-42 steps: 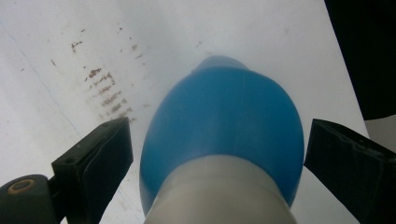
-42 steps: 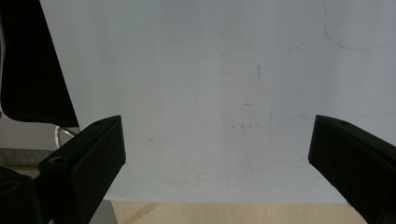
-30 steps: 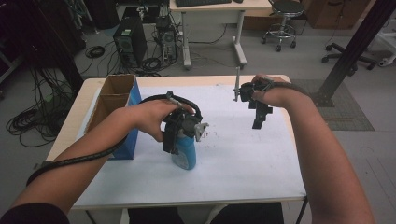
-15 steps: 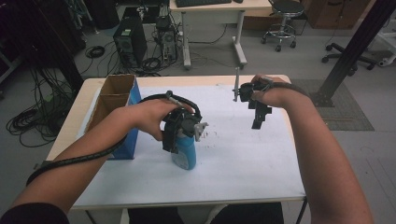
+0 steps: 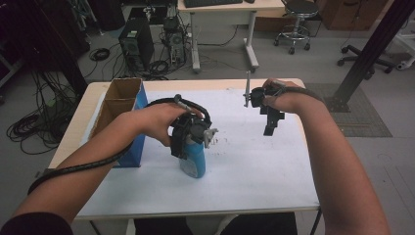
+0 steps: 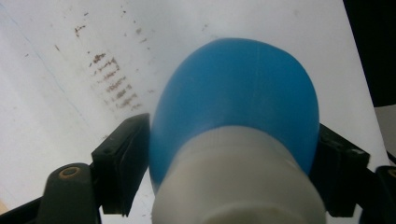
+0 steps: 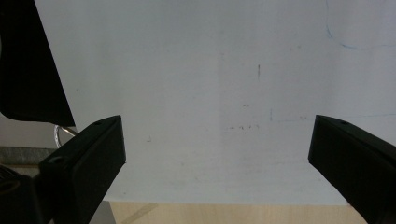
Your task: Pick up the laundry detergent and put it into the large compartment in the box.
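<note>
Two hand-held grippers are over the white tabletop (image 5: 254, 176), one in each of the person's hands. The left hand-held gripper (image 5: 188, 139) points down at a blue bottle (image 5: 193, 159) that stands on the tabletop just right of an open cardboard box (image 5: 120, 105) with a blue side. In the left gripper view the blue bottle (image 6: 236, 98), with its pale neck nearest the camera, sits between the two black jaws; the jaws have just been closing, and both pads now lie against the bottle's sides, the left one at its edge and the right one tucked behind its curve, so the grip is on the bottle. Dark smudges mark the white sheet (image 6: 56, 93) beyond the bottle.

The right hand-held gripper (image 5: 270, 120) hangs over the far right part of the tabletop, well apart from the bottle, pointing down. In the right gripper view its jaws stand wide apart with nothing between them, bare white surface (image 7: 210, 93) below and the wooden edge (image 7: 224, 213) of the tabletop along the bottom
</note>
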